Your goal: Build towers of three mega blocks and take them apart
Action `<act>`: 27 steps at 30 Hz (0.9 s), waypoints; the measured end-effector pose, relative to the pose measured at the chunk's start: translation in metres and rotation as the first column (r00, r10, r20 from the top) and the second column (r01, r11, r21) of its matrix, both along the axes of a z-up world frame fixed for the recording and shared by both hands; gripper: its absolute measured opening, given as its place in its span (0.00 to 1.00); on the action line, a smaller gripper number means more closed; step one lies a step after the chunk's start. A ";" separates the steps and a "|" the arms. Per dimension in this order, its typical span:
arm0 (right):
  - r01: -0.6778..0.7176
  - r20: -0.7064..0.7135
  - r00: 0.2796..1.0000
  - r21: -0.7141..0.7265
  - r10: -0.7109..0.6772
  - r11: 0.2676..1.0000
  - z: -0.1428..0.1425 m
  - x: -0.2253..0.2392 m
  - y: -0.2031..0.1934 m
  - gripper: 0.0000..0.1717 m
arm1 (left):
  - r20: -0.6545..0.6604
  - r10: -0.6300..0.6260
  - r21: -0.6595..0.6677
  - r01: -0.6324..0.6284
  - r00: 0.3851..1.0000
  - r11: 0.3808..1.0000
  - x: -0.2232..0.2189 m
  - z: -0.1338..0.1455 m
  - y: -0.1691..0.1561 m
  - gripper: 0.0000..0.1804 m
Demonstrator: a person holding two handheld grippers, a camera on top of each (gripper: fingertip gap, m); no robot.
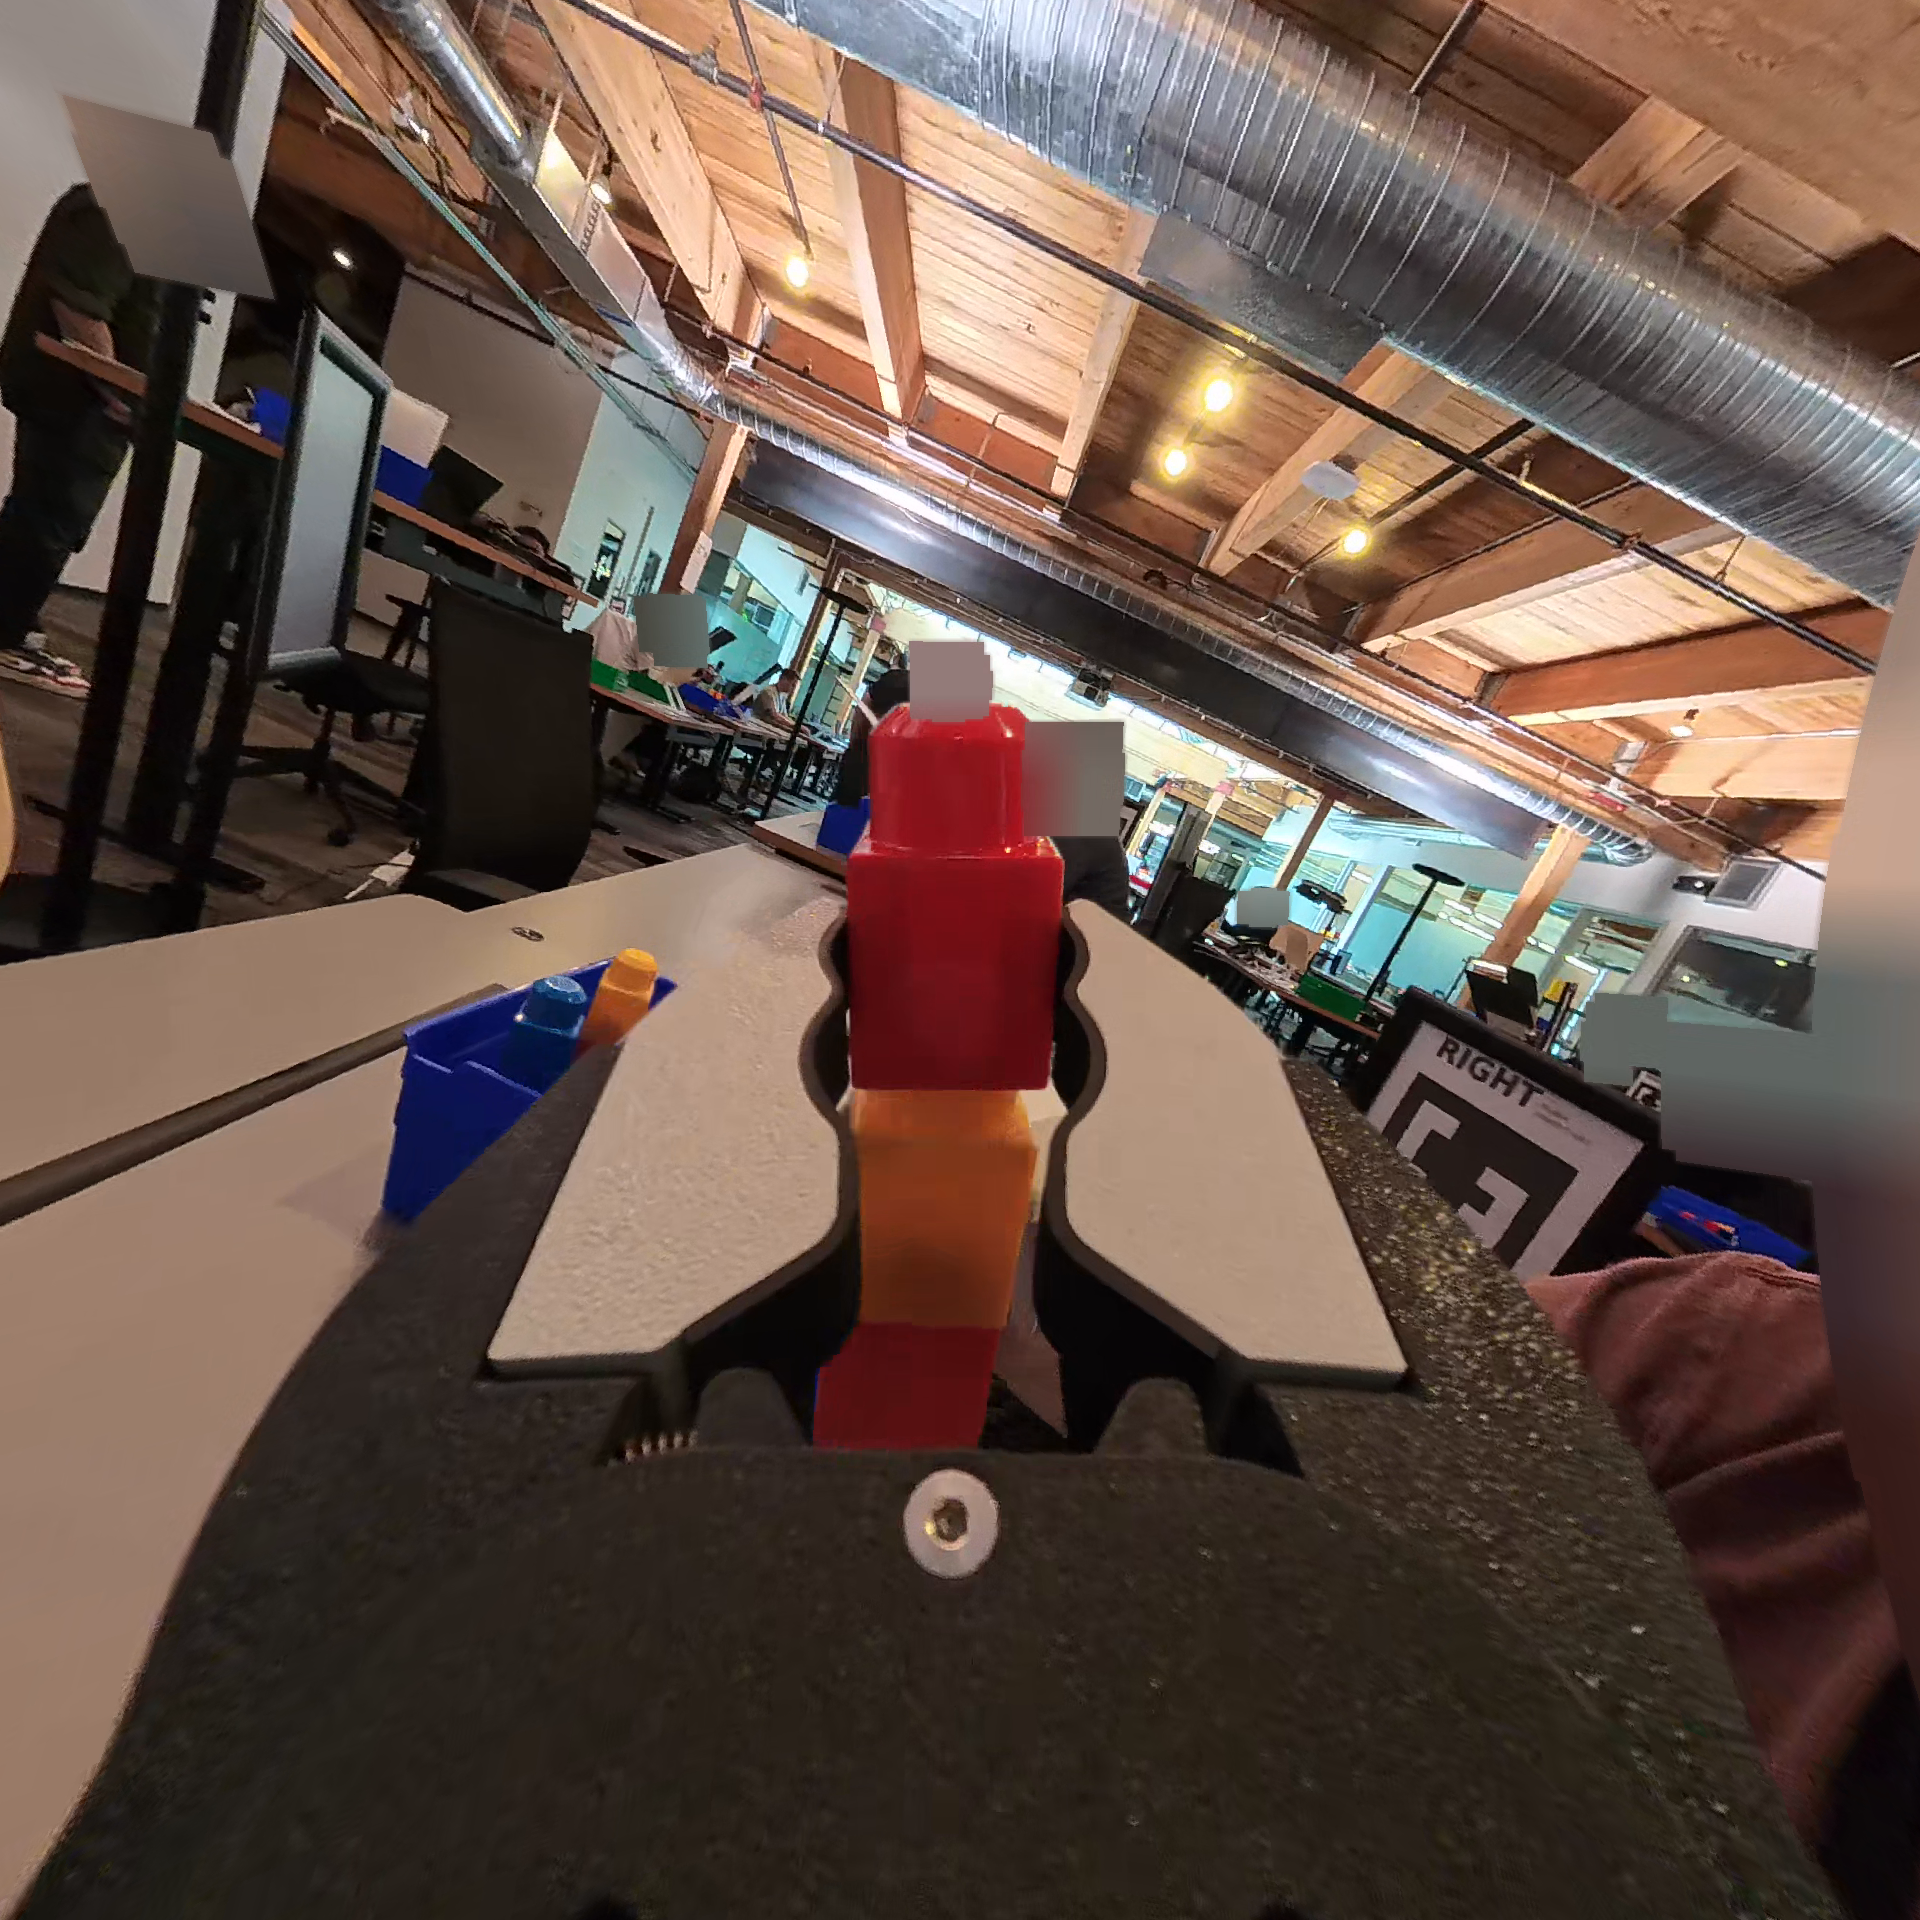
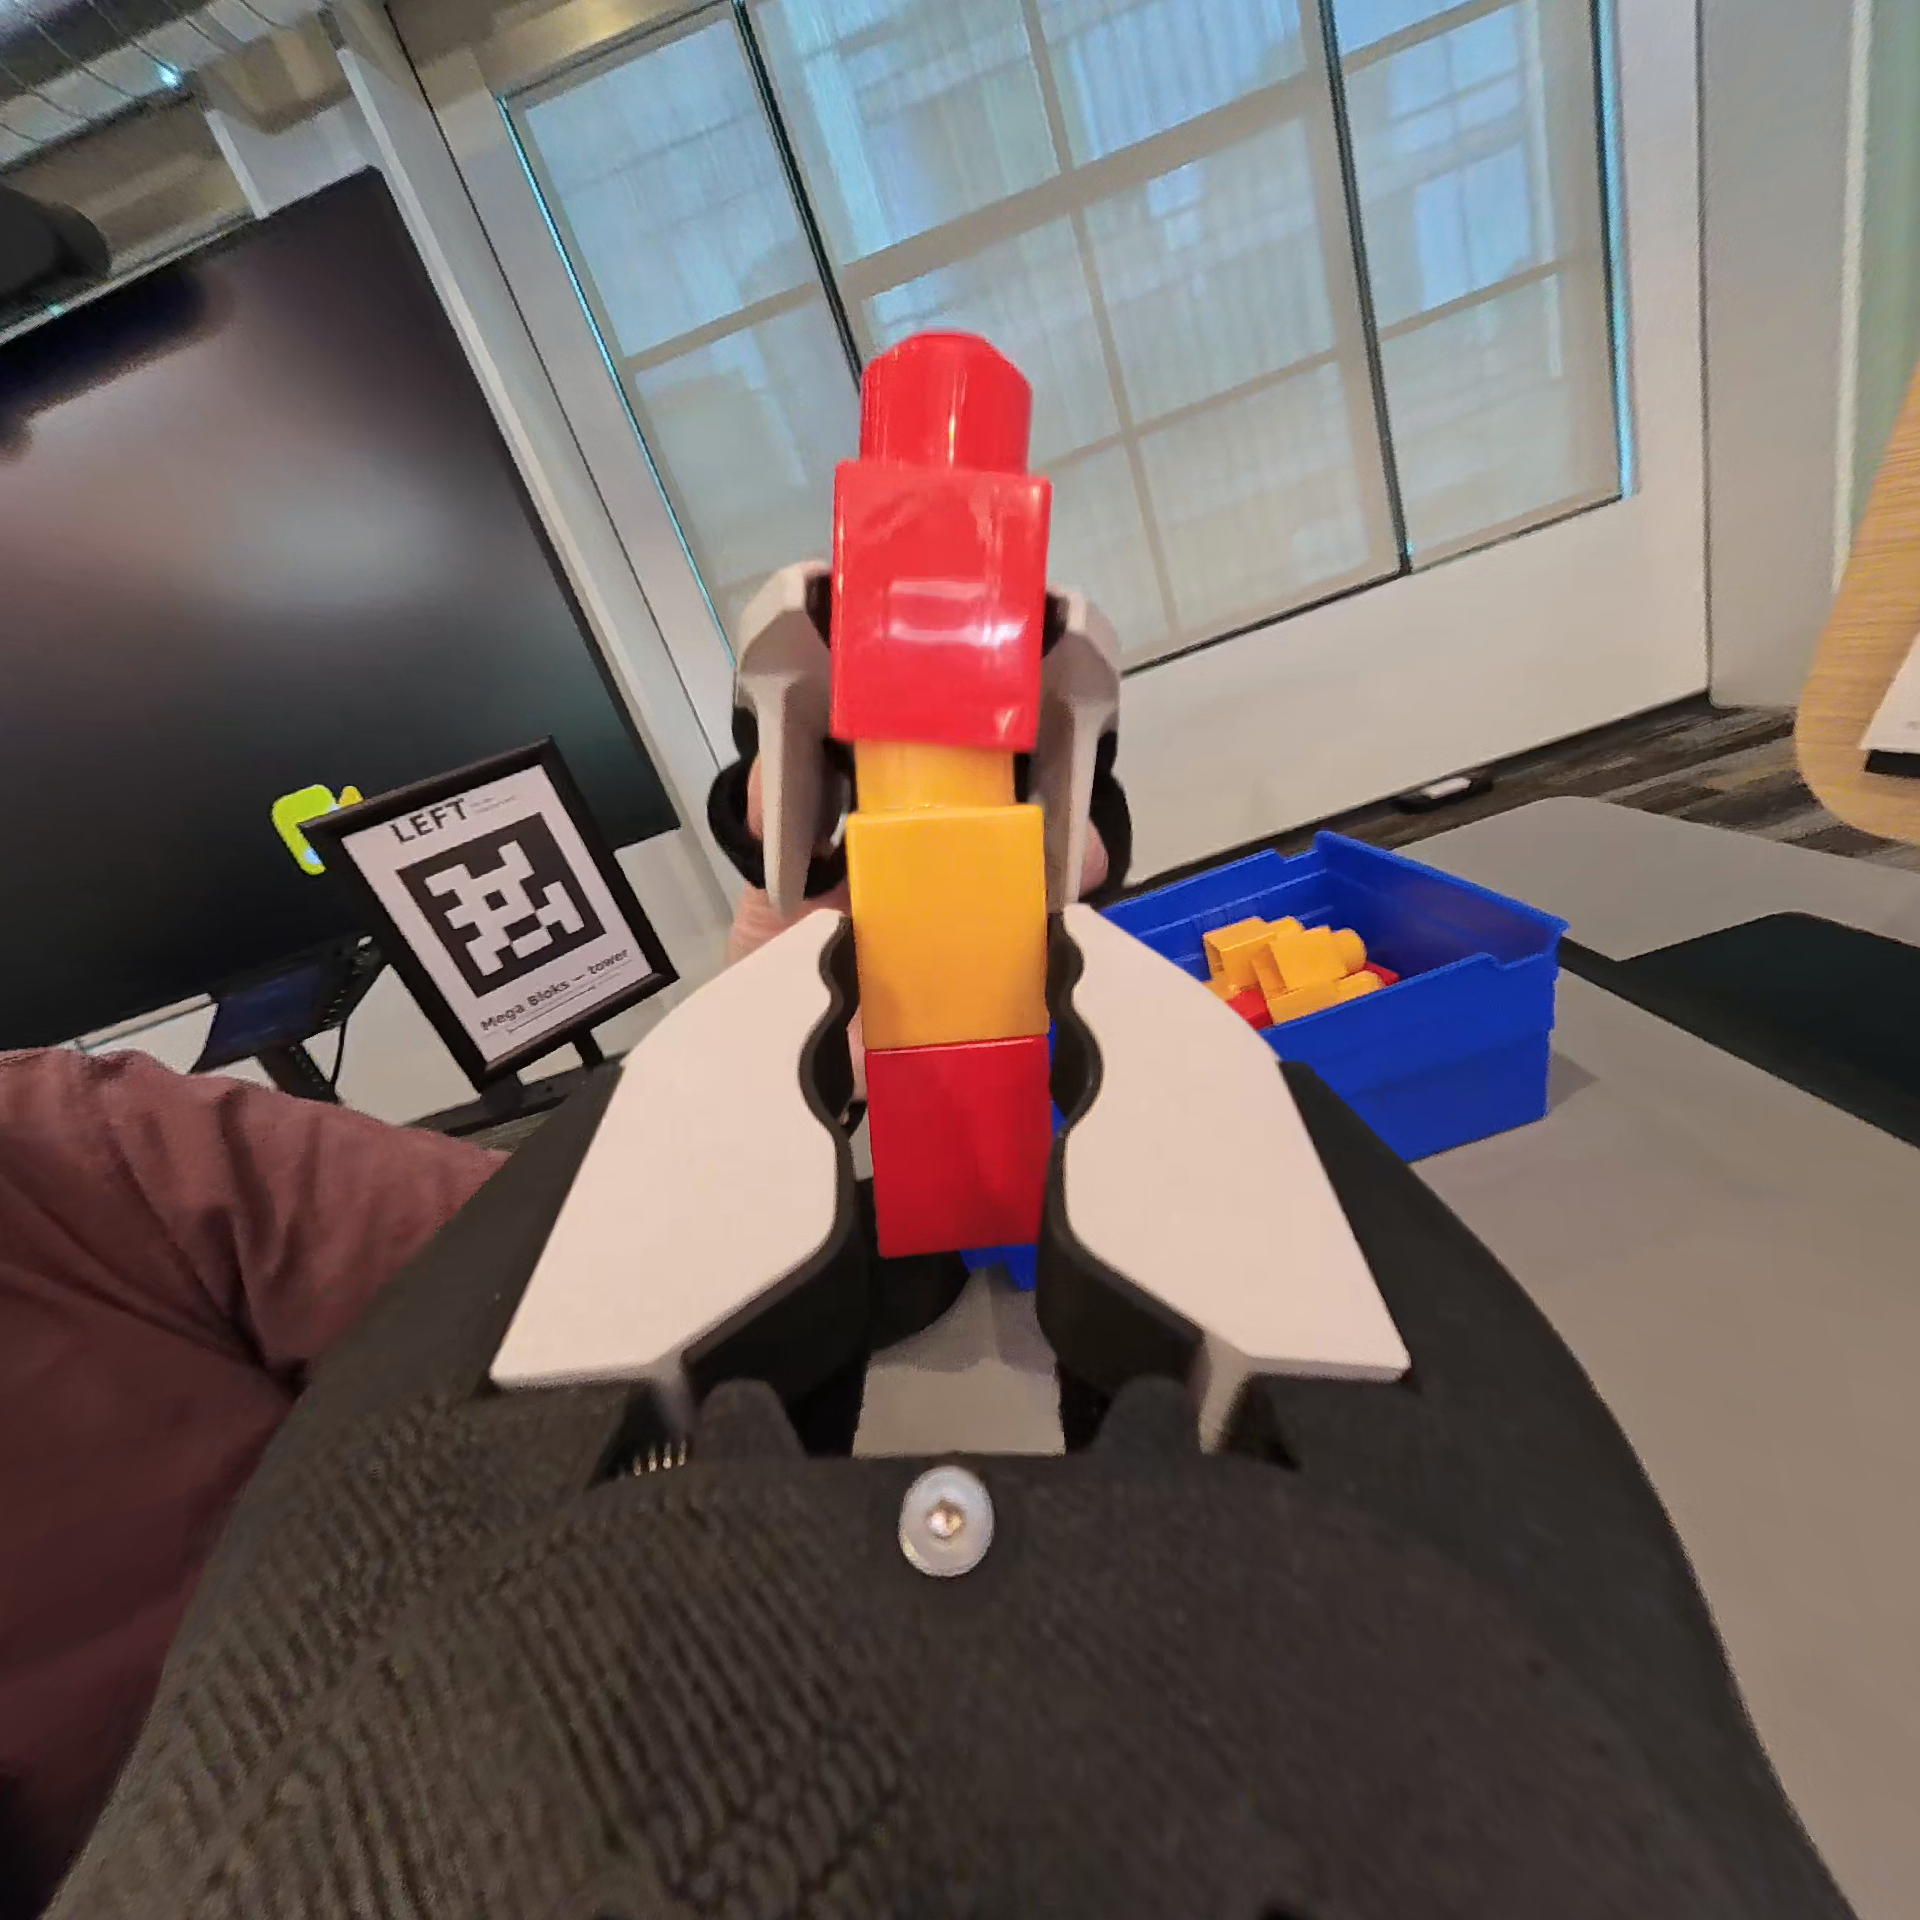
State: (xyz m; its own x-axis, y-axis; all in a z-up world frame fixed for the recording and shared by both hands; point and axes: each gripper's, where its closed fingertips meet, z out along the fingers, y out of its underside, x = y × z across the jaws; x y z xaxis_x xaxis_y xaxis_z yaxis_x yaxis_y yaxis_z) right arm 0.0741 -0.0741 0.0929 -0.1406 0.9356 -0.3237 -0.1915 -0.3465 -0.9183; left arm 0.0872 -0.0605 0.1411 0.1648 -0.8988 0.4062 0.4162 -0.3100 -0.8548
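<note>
A tower of three mega blocks is held in the air between both grippers. My left gripper (image 1: 954,971) is shut on the top red block (image 1: 951,935); the right wrist view shows it (image 2: 935,665) gripping that block (image 2: 935,603) from the far side. My right gripper (image 2: 945,997) is shut on the yellow middle block (image 2: 945,935), with the lower red block (image 2: 956,1143) also between its fingers. The yellow block's stud (image 2: 935,774) shows under the top red block, which sits partly raised off it. The left wrist view shows the orange-yellow block (image 1: 940,1205) and the lower red block (image 1: 904,1382).
A blue bin (image 2: 1455,997) with yellow and red blocks stands on the grey table (image 2: 1662,1247) at the right. Another blue bin (image 1: 447,1101) holds a blue and an orange block. Framed marker signs (image 2: 499,914) (image 1: 1507,1153) stand nearby. A person's sleeve (image 2: 156,1247) is at the left. One gripper's finger ends stand about 5 cm off the other's.
</note>
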 end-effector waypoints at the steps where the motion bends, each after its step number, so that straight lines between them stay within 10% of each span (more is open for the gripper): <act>1: 0.011 -0.014 1.000 0.005 -0.010 1.000 0.002 0.001 0.001 0.20 | 0.001 0.002 0.001 -0.002 1.000 1.000 0.002 0.000 0.000 0.20; 27: -0.009 -0.044 0.999 -0.055 0.006 0.998 -0.001 0.008 0.008 0.20 | -0.205 0.017 0.035 -0.010 0.979 0.999 0.003 -0.021 0.001 0.20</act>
